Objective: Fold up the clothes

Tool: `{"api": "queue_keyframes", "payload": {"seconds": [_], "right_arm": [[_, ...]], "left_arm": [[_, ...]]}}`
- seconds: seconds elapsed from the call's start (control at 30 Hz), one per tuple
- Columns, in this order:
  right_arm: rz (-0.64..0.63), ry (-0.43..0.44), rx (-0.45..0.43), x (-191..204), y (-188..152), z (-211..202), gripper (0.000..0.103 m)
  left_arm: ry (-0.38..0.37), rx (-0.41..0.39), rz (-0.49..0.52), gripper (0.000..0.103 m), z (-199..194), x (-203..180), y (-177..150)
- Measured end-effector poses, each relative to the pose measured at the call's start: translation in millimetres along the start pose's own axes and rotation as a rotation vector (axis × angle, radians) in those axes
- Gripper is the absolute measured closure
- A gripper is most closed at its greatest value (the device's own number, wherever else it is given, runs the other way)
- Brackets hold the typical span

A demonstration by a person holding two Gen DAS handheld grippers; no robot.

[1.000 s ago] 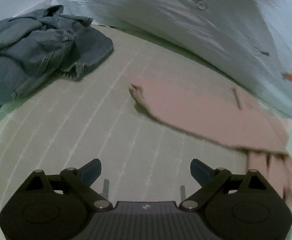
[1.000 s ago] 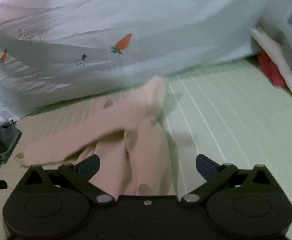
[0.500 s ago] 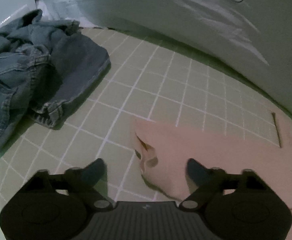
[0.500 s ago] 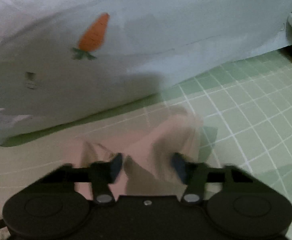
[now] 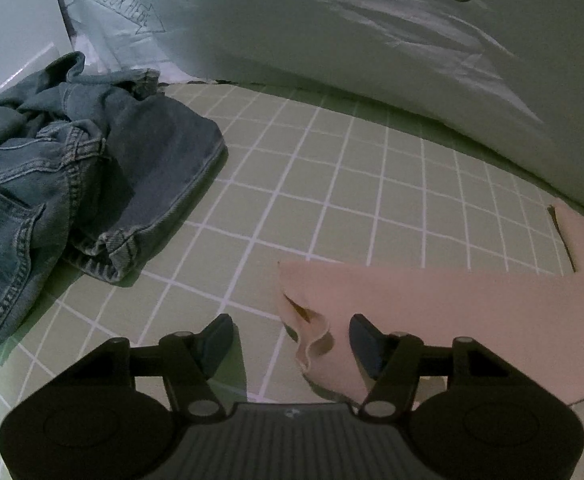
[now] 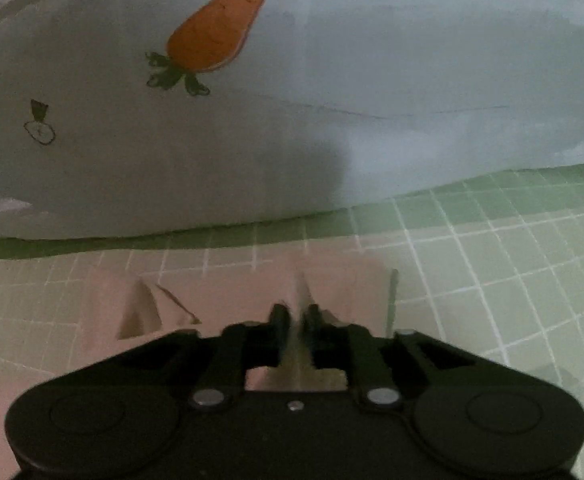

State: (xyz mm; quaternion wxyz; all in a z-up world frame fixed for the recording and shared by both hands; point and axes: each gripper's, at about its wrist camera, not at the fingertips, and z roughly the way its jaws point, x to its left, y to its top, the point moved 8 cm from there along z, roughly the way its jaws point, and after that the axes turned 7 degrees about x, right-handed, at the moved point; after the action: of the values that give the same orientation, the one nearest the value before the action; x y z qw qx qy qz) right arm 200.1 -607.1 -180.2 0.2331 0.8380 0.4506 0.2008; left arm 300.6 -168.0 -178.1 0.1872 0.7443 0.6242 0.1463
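The pink garment (image 5: 432,304) is smooth, matt knit cloth, its hem (image 5: 312,340) curled. The jeans (image 5: 71,168) are coarse faded denim with raised stitching and a frayed cuff. The checked sheet (image 5: 332,184) under them looks matt and soft. The duvet (image 6: 332,80) is smooth printed cotton. Both grippers, left (image 5: 289,338) and right (image 6: 294,318), are matt black plastic with shiny metal pivots.

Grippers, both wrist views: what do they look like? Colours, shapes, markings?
The left gripper is matte black, with two round housings, silver pivot screws, blue finger pads and a ribbed grey centre plate bearing a small logo. The right gripper has the same black body, with dark fingers.
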Motion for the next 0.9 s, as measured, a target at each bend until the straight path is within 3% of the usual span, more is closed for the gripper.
{"api": "queue_keyframes", "payload": {"seconds": [0.03,0.07,0.13,0.17,0.2,0.27,0.37,0.57,0.73,0.9], "right_arm": [[0.004,-0.019,-0.02,-1.5,-1.6,-9.4,0.044],[0.0,-0.044,-0.042,-3.6,-4.6,-19.5,0.028],[-0.029,-0.111,-0.089,-7.2,-15.2,-43.1,0.019],[-0.05,-0.139,-0.101,-9.4,-22.3,-53.9,0.015],[-0.067,-0.167,-0.107,-12.2,-31.6,-64.5,0.014],[-0.066,-0.205,-0.105,-20.8,-52.1,-82.8,0.014],[-0.006,-0.167,-0.103,-32.7,-88.2,-114.4,0.025],[-0.034,-0.157,-0.073,-24.2,-152.2,-146.0,0.027],[0.023,-0.177,-0.057,-21.6,-164.0,-147.2,0.028],[0.093,-0.184,-0.089,-39.3,-164.5,-164.1,0.028]], "left_arm": [[0.0,-0.005,0.0,0.04,-0.5,0.3,-0.4],[0.0,-0.011,-0.002,0.045,-1.1,0.6,-0.4],[-0.009,-0.022,-0.006,0.059,-3.1,0.2,0.3],[-0.024,-0.021,-0.011,0.077,-3.6,-0.3,1.0],[-0.041,-0.02,-0.017,0.093,-4.1,-0.8,1.8],[-0.065,-0.01,-0.027,0.1,-4.9,-2.1,2.4],[-0.098,0.006,-0.042,0.101,-6.2,-4.0,3.1],[-0.132,-0.026,-0.056,0.101,-33.8,-1.4,-6.7],[-0.192,-0.077,-0.048,0.101,-65.5,-5.3,-15.1],[-0.282,-0.145,-0.007,0.101,-103.4,-38.4,-14.4]]}}
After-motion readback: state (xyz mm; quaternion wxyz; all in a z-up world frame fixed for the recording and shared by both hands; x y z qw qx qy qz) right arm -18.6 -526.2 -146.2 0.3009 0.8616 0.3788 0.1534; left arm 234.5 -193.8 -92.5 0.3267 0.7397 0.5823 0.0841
